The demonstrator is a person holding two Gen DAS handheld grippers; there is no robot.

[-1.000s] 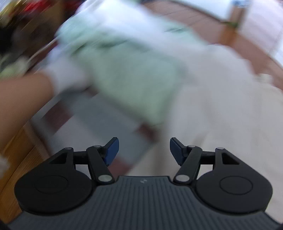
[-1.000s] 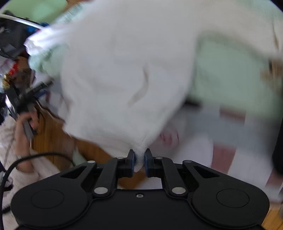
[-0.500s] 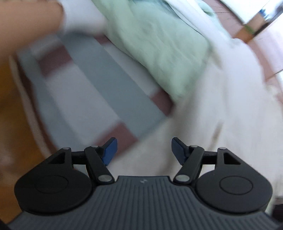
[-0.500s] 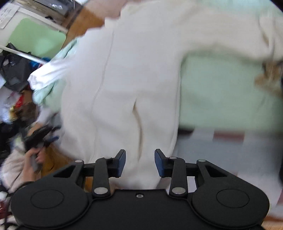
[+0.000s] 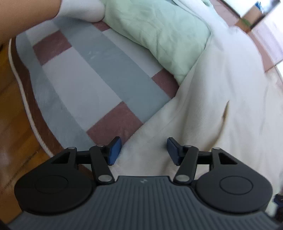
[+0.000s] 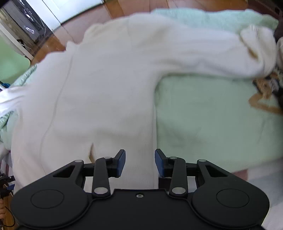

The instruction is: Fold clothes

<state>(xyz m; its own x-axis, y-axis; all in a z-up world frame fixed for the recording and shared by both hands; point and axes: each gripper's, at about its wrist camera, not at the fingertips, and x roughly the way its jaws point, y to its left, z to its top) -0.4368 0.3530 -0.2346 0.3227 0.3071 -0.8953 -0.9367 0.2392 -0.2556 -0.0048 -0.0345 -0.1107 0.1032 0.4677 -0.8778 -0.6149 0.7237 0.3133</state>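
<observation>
White garment (image 6: 106, 92), blurred, its far sleeve (image 6: 254, 51) indistinct.

1. The left tool (image 5: 144, 151) points steeply downward with its blue pads set wide apart, gripping nothing.
2. The right tool (image 6: 140, 163) also tilts steeply down, its pads parted by a narrower gap and pressing on nothing.
3. A bare limb in a white sock (image 5: 81, 8) crosses the far left of the left wrist view.
</observation>
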